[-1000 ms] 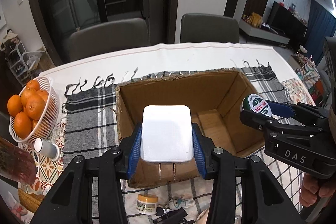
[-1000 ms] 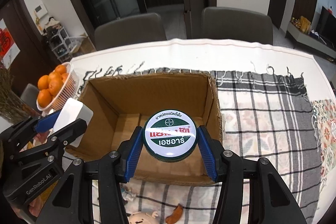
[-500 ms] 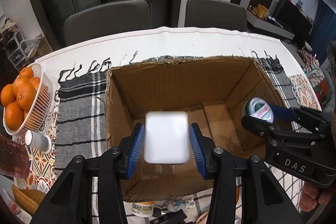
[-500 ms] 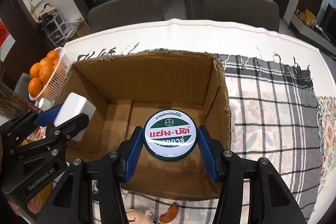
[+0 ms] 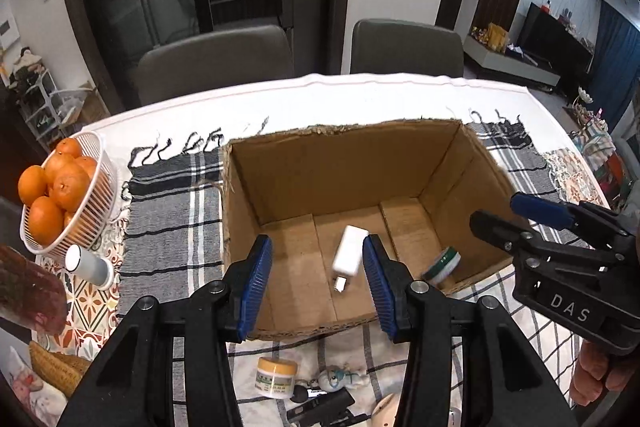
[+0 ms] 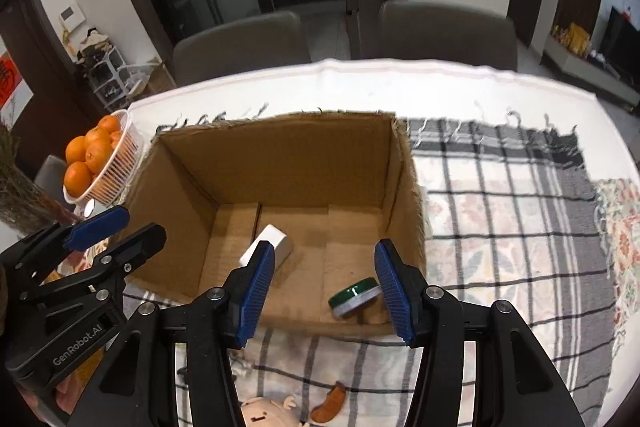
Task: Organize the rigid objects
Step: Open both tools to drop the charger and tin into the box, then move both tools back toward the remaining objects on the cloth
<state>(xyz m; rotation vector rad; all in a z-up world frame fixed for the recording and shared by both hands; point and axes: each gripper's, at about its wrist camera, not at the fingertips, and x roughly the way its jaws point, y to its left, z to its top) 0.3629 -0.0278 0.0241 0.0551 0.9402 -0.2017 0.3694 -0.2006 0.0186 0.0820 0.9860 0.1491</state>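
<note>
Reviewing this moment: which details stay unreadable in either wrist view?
- Green tin: label unseen, lying tilted in both views; blurred in left view.
- White charger: partly behind the right tongs in right view.
- Dark items under the left tongs: cut off by bottom edge.
- Small jar: print too small.

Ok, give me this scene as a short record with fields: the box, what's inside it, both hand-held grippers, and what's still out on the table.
box: open cardboard box on a plaid cloth
inside: white charger, green round tin tilted
left hand-held gripper: open, empty
right hand-held gripper: open, empty
outside the box: small cream jar, basket of oranges
</note>
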